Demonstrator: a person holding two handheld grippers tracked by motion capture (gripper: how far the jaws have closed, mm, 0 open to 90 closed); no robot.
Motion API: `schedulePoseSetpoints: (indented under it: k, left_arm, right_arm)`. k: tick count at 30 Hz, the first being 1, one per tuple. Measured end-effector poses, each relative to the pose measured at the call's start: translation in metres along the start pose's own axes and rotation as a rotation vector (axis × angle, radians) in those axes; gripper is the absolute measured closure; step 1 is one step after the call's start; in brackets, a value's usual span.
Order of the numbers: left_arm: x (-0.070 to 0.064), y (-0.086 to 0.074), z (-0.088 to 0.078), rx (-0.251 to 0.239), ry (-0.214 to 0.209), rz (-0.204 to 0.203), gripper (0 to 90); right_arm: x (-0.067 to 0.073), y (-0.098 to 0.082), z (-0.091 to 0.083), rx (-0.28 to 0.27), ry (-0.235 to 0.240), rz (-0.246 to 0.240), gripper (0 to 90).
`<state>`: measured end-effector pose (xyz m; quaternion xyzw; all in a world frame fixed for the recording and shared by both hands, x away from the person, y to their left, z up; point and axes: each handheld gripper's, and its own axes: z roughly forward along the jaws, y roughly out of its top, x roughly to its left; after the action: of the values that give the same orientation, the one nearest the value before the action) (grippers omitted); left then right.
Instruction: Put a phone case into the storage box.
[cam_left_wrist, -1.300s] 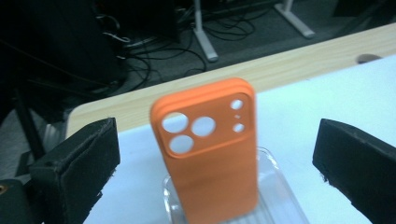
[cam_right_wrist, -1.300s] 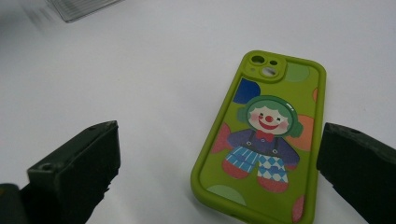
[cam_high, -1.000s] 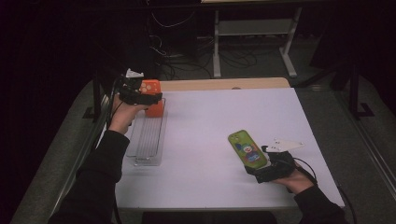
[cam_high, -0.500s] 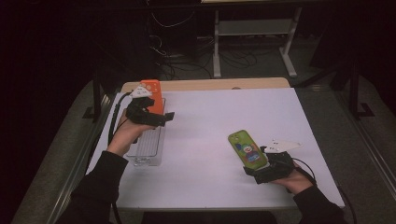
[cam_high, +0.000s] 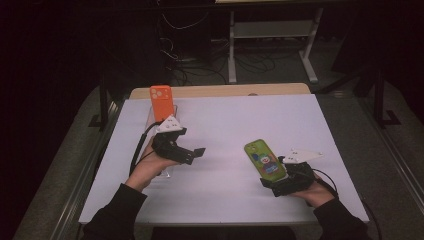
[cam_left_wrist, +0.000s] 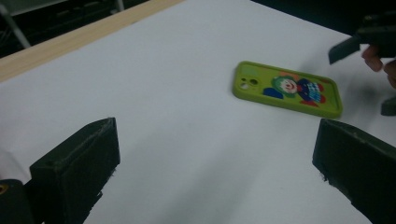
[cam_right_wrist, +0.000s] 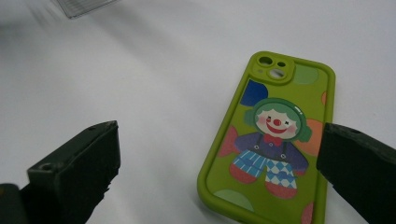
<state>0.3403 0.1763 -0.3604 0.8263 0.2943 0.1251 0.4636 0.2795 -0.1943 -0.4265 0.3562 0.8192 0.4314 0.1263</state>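
Jaws apart; green phone case (cam_high: 264, 159) lies flat, camera end away.

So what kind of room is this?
Probably a lab or workshop: a white-covered table under a fixed camera, loose cables on the dark floor, and a metal stand behind.

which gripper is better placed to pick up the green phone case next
Probably the right gripper. It sits open just behind the green phone case, whose lower end already lies between its jaws in the right gripper view. The left gripper is open too, but a stretch of bare table away.
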Motion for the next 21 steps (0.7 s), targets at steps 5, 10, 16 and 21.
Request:
schedulePoseSetpoints:
  k: [5,10,16,21]
  left_arm:
    - [-0.016,-0.006,0.006,0.005,-0.036,0.026,0.1]
    - [-0.031,-0.018,0.013,0.042,-0.066,0.055,0.3]
    - [-0.047,-0.036,0.021,0.075,-0.108,0.081,0.3]
    - [-0.048,-0.043,0.024,0.085,-0.107,0.107,0.3]
  right_arm:
    - [0.001,0.000,0.000,0.010,-0.001,0.005,0.0]
    - [0.002,0.001,-0.001,0.002,-0.006,0.008,0.0]
    - [0.003,0.003,0.000,0.011,-0.016,0.044,0.0]
    - [0.002,0.003,-0.001,0.005,-0.035,0.062,0.0]
